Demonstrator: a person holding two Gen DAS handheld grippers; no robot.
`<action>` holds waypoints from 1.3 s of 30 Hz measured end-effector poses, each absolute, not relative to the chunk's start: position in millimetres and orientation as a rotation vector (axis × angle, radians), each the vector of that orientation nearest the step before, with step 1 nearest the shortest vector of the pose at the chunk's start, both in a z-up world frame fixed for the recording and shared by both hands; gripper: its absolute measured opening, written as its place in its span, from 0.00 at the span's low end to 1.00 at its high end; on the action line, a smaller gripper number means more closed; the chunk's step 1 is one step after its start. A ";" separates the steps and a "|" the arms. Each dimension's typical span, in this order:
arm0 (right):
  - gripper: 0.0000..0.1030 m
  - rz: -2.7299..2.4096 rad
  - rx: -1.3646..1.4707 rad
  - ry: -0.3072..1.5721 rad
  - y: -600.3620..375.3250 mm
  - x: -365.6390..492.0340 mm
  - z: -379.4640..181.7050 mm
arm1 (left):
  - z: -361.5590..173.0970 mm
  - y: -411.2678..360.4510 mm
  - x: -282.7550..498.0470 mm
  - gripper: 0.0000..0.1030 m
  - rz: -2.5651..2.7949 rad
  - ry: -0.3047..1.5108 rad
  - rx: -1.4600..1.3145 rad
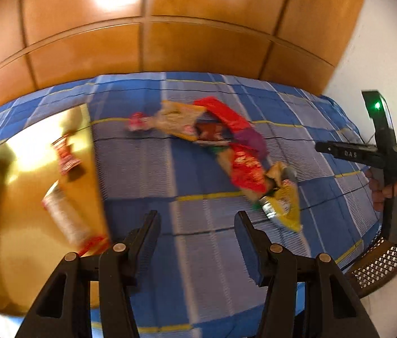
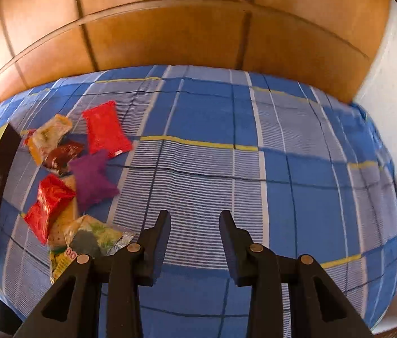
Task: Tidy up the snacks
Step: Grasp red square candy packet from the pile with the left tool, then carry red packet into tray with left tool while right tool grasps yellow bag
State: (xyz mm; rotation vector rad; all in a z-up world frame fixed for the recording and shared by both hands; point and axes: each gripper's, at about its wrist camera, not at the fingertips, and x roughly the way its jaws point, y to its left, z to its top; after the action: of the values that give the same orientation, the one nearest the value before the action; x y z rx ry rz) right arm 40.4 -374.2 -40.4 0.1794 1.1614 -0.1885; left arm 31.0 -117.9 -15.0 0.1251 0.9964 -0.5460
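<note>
- The snack packets (image 2: pixel 68 174) lie in a loose heap on a blue, white and yellow checked bedsheet (image 2: pixel 226 169), which serves as the landmark here.
- On the sheet's left part in the right wrist view: a flat bright red packet (image 2: pixel 105 129) lies farthest back, and a puffy purple packet (image 2: pixel 92 178) lies just in front of it, overlapping its edge.
- A dark brown packet (image 2: pixel 63 153) and a pale yellow-orange one (image 2: pixel 47 136) sit at the purple packet's left, touching.
- A red packet with gold lettering (image 2: pixel 47 207) lies nearer the camera, and a clear green-and-yellow printed packet (image 2: pixel 91 239) lies nearest of all.
- A shiny gold box (image 1: pixel 29 197) rests at the sheet's left side; it holds a red-and-white patterned packet (image 1: pixel 66 155) and a longer white one (image 1: pixel 66 217), both blurred.
- The left gripper (image 1: pixel 197 219) hangs over bare sheet, jaws moderately apart, with nothing between them.
- The right gripper (image 2: pixel 194 217) is also over bare sheet, right of the heap, jaws narrower and with nothing between them.
- A hand (image 1: pixel 395 197) holds the right gripper's handle at the sheet's right edge.
</note>
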 end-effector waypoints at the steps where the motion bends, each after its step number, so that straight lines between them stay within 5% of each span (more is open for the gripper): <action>1: 0.35 -0.186 0.197 1.160 -374.8 40.8 -40.2 | -15.4 -127.5 34.1 0.53 -0.557 1.000 0.136; 7: 0.36 -0.186 0.276 1.148 -381.6 41.5 -37.9 | -28.2 -183.3 56.0 0.63 -0.602 1.039 0.212; 17: 0.38 -0.188 0.327 1.130 -389.7 42.2 -34.1 | -63.5 -239.8 96.9 0.63 -0.604 1.120 0.300; 22: 0.38 -0.196 0.314 1.123 -389.6 42.3 -32.0 | -74.5 -247.6 106.5 0.41 -0.619 1.118 0.321; 39: 0.38 -0.089 0.313 1.270 -372.6 44.4 -60.3 | -71.2 -160.8 23.5 0.39 -0.608 1.046 0.269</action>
State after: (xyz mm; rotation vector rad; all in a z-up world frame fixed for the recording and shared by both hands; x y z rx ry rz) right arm 44.4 -372.6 -60.3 0.3133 1.2705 -0.0887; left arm 23.5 -160.8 -71.2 0.2690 1.0463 -0.6080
